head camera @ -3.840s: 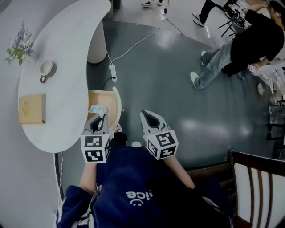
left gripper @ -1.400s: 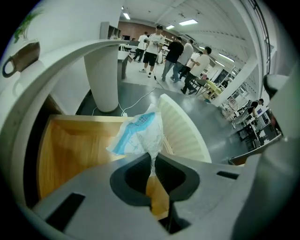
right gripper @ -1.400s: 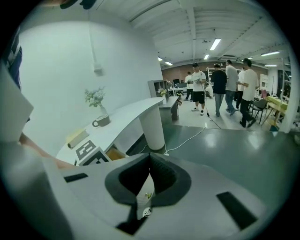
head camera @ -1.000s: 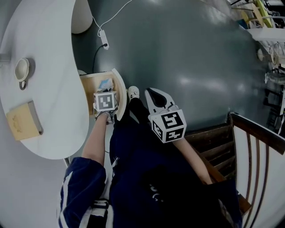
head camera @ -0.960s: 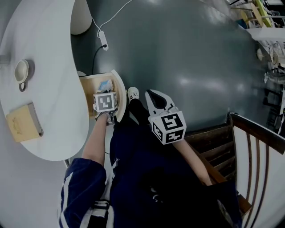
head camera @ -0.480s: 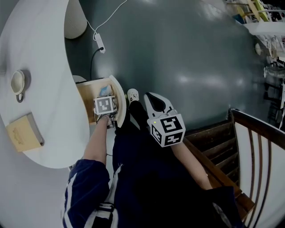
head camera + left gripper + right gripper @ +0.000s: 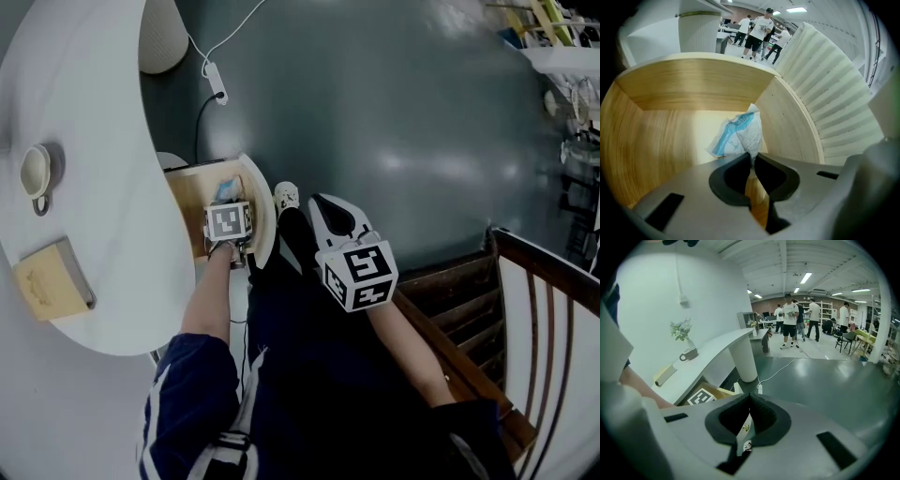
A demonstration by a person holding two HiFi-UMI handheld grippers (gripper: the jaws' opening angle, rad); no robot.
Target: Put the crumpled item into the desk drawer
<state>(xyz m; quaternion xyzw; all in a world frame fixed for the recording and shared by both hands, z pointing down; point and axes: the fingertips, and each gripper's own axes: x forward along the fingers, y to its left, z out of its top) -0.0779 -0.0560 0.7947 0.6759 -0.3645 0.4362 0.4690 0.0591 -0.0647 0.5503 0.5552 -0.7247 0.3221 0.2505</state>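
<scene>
The crumpled item [image 7: 738, 136], a white and light-blue wrapper, hangs inside the open wooden drawer [image 7: 693, 89]. My left gripper [image 7: 751, 161] is shut on its lower white corner. In the head view the left gripper [image 7: 229, 208] reaches down into the drawer [image 7: 191, 197], with the crumpled item [image 7: 225, 190] just past its marker cube. The item sits near the drawer's right wall; I cannot tell whether it touches the floor of the drawer. My right gripper [image 7: 330, 208] hovers over the person's legs, to the right of the drawer, shut and holding nothing. In its own view the right gripper [image 7: 749, 399] has its jaws together.
The drawer hangs under a curved white desk [image 7: 94, 141] that carries a cup [image 7: 34, 170] and a flat wooden block [image 7: 52, 278]. The desk's white pedestal [image 7: 161, 37] and a power strip [image 7: 217, 82] lie beyond. A wooden chair [image 7: 525, 309] stands at the right.
Since the oldest frame my left gripper has gone from above the drawer's front down into it with the item. Over the last second neither gripper moves much; the camera shifts slightly.
</scene>
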